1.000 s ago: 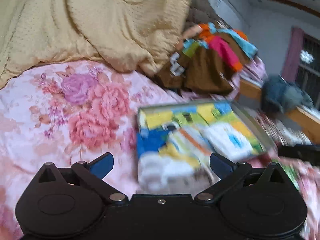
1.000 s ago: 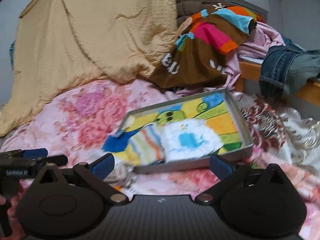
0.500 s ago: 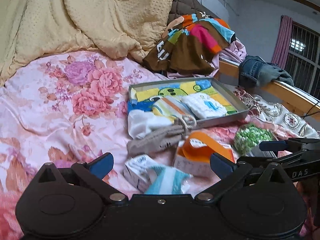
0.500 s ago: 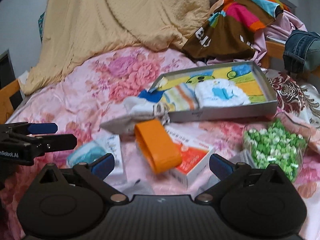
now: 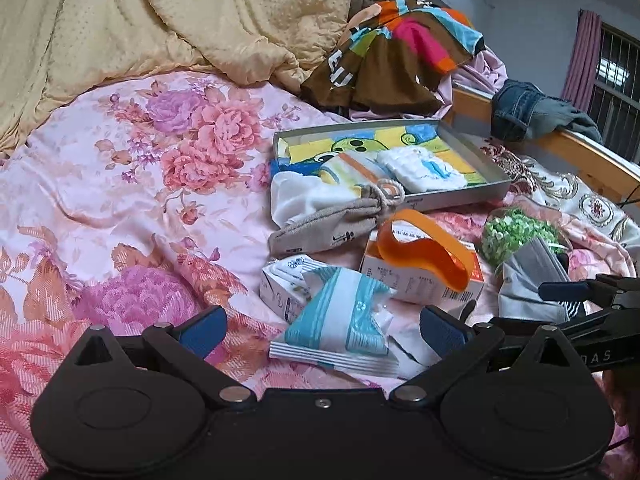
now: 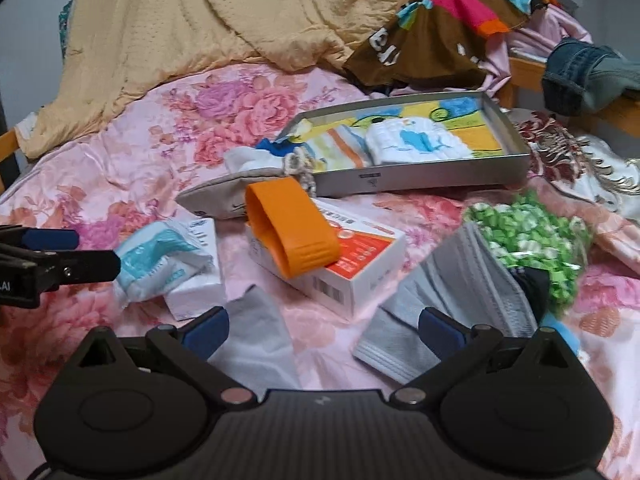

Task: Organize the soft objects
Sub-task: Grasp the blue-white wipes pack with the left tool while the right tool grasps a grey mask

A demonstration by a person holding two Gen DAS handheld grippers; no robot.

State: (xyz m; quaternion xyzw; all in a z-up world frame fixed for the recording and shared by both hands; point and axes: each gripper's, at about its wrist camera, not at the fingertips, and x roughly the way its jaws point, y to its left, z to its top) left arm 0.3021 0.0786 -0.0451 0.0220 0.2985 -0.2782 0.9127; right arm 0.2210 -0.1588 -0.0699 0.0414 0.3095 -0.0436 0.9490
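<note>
Centrally in both views, a shallow grey metal tray (image 5: pixel 460 198) (image 6: pixel 420 178) lies on the pink floral bedsheet (image 5: pixel 120 184) (image 6: pixel 132 160), holding a folded white cloth with a blue print (image 5: pixel 420 168) (image 6: pixel 416 142) beside a striped orange-and-white cloth (image 5: pixel 352 170) (image 6: pixel 340 148). Over its lower-left corner droops a beige sock (image 5: pixel 320 232) (image 6: pixel 224 196), next to a white cloth (image 5: pixel 296 196). Below the tray, an orange curved plastic band (image 5: pixel 428 248) (image 6: pixel 292 228) rests on a white-and-orange cardboard box (image 5: pixel 416 284) (image 6: pixel 352 268). A teal-and-white tissue packet (image 5: pixel 344 320) (image 6: pixel 160 264) sits lower centre in the left view, between the spread fingers of the left gripper (image 5: pixel 320 328), which holds nothing. A grey pleated face mask (image 6: pixel 452 300) (image 5: pixel 528 284) lies before the right gripper (image 6: pixel 322 328), also spread and empty. Just right of the mask sits a bag of green-and-white pieces (image 6: pixel 532 240) (image 5: pixel 516 232). A tan quilt (image 5: pixel 160 20) (image 6: pixel 200 20) fills the upper left.
</note>
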